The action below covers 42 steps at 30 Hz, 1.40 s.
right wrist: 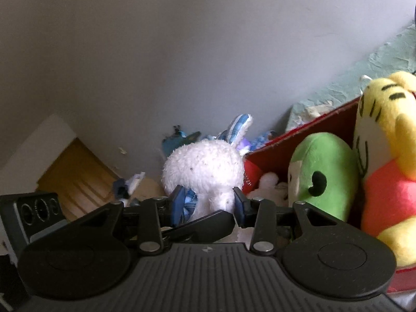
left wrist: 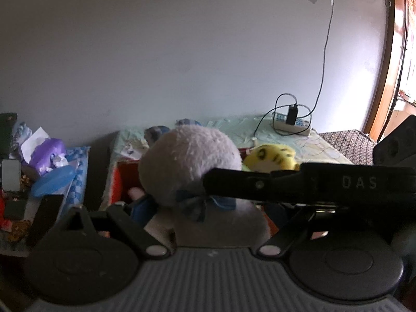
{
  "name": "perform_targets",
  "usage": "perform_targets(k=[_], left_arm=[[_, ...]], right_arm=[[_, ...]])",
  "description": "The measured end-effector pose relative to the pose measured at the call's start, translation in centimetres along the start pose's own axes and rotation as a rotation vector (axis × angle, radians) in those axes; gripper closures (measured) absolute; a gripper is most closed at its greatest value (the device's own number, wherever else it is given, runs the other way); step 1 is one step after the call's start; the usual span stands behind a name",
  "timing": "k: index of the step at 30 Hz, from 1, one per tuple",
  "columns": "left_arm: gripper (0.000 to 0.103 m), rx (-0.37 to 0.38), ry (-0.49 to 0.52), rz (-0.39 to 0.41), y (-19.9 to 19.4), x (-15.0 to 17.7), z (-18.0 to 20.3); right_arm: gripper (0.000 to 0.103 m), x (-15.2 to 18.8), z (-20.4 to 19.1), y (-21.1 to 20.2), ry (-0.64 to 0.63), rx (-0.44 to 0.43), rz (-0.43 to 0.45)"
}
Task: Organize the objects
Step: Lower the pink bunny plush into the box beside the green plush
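A white plush rabbit point(right wrist: 205, 166) with striped blue ears and a blue ribbon is pinched at the neck between the blue pads point(right wrist: 178, 204) of my right gripper point(right wrist: 209, 204), which is shut on it. In the left wrist view the rabbit's round head point(left wrist: 187, 161) fills the middle, and the right gripper's finger point(left wrist: 260, 184) reaches its neck from the right. My left gripper point(left wrist: 208, 205) stands wide around the rabbit's body. Its left finger point(left wrist: 45, 215) is clear of the plush and its right finger is hidden. A red box point(right wrist: 299, 140) holds a green plush point(right wrist: 319, 176) and a yellow tiger plush point(right wrist: 384, 156).
A power strip point(left wrist: 292, 127) with a plugged charger and cable lies on the pale green cloth point(left wrist: 325, 143) at the back. A purple toy point(left wrist: 46, 156), a blue lid point(left wrist: 53, 182) and papers crowd the left. A wooden door point(right wrist: 78, 179) is low on the left and a window frame point(left wrist: 390, 65) on the right.
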<state>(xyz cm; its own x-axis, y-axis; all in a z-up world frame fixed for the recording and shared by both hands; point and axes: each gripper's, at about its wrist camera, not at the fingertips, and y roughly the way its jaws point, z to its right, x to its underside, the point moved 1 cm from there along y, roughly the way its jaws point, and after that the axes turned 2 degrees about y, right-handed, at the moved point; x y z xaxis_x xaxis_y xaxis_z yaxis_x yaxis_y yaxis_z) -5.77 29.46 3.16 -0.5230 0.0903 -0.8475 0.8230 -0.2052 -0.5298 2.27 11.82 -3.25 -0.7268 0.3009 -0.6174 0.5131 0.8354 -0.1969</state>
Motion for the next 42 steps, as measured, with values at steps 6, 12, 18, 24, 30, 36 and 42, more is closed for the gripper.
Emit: perform_targets(k=[6,12,18,24,30,36,42], left_arm=[[0.013,0.007,-0.01,-0.05,3.1,1.1,-2.9],[0.01,0.035,-0.064,-0.114,6.3,2.2,-4.9],[0.005,0.061,-0.072,-0.13,8.3,2.1,-4.8],[0.003,0.07,-0.06,-0.133,9.0,1.6,-4.4],[0.0,0.061,-0.035,-0.159,9.0,1.3,-3.8],[0.0,0.031,0.0,-0.211,9.3,1.2,-3.1],[0.0,0.009,0.019,-0.23,10.1,1.4,-2.8]], right_arm=[[0.068,0.8,0.1,2.1,-0.064,0.163,-0.014],[0.077,0.6,0.9,2.8,-0.09,0.241,-0.033],[0.08,0.8,2.1,3.7,-0.126,0.274,-0.02],[0.08,0.7,2.3,4.6,-0.142,0.271,-0.022],[0.08,0.8,2.6,4.8,-0.117,0.243,-0.045],[0.08,0.9,2.6,4.7,-0.108,0.232,-0.059],[0.08,1.1,2.7,4.7,-0.116,0.223,-0.055]])
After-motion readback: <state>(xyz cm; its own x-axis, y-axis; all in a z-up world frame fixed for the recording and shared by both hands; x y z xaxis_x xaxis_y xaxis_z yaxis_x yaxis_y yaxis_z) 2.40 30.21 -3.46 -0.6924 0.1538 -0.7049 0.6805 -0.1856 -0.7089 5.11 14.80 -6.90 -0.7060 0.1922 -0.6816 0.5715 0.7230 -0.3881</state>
